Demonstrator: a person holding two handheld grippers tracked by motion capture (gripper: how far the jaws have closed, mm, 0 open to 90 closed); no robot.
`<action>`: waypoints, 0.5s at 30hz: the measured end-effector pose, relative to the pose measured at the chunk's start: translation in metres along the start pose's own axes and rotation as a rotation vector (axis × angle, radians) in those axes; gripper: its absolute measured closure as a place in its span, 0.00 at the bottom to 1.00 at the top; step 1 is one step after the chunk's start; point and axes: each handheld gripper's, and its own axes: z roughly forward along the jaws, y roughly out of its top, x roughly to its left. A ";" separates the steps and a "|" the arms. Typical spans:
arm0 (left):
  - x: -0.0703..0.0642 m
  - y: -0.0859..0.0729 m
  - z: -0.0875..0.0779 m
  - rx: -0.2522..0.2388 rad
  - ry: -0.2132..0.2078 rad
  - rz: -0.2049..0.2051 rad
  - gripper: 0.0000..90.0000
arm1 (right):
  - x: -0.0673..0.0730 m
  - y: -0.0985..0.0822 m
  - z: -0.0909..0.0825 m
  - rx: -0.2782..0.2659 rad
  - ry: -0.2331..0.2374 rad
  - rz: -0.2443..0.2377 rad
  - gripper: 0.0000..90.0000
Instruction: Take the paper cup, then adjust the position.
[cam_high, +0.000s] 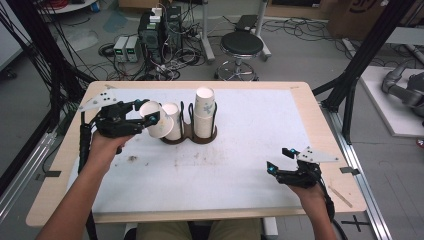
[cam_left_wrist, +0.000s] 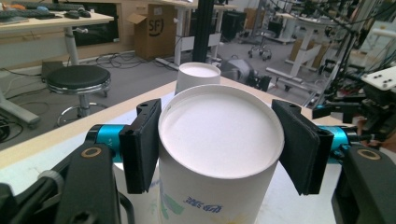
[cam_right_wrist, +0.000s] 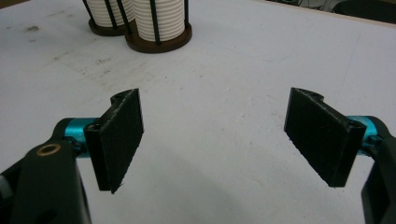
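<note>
We find the left gripper (cam_high: 150, 116) closed around a white paper cup (cam_high: 156, 120), its two black jaws pressed against opposite sides of the cup's wall near the bottom end. In the left gripper view the same cup (cam_left_wrist: 219, 140) sits squarely between the jaws with its recessed base facing the camera, and blue and green print shows on its side below. In the high view the cup is tilted, its base towards the hand and its mouth towards the cup holder (cam_high: 189, 136), which lies just ahead of the jaw tips.

The holder is a dark, two-bay wire rack on a round base. Its nearer bay, immediately beyond the held cup, carries a short stack of cups (cam_high: 172, 120); the farther bay carries a taller stack (cam_high: 205, 112), which also rises behind the held cup in the left gripper view (cam_left_wrist: 198, 74). We cannot tell whether the held cup touches the short stack.

The right gripper (cam_high: 283, 161) hangs low over the white table mat (cam_high: 250, 130), well apart from the holder, jaws spread wide with nothing between them. In the right gripper view the holder (cam_right_wrist: 156, 44) stands far ahead, to the left of the jaws.
</note>
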 end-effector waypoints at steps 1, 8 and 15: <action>0.000 -0.002 -0.001 0.000 -0.003 -0.003 0.40 | 0.001 0.002 0.002 -0.003 0.002 0.005 0.23; -0.007 -0.020 -0.002 0.001 -0.052 0.001 0.40 | 0.006 0.006 0.011 0.011 0.017 -0.008 0.23; -0.014 -0.028 0.005 0.020 -0.069 0.001 0.40 | 0.011 0.010 0.017 0.008 0.058 -0.015 0.23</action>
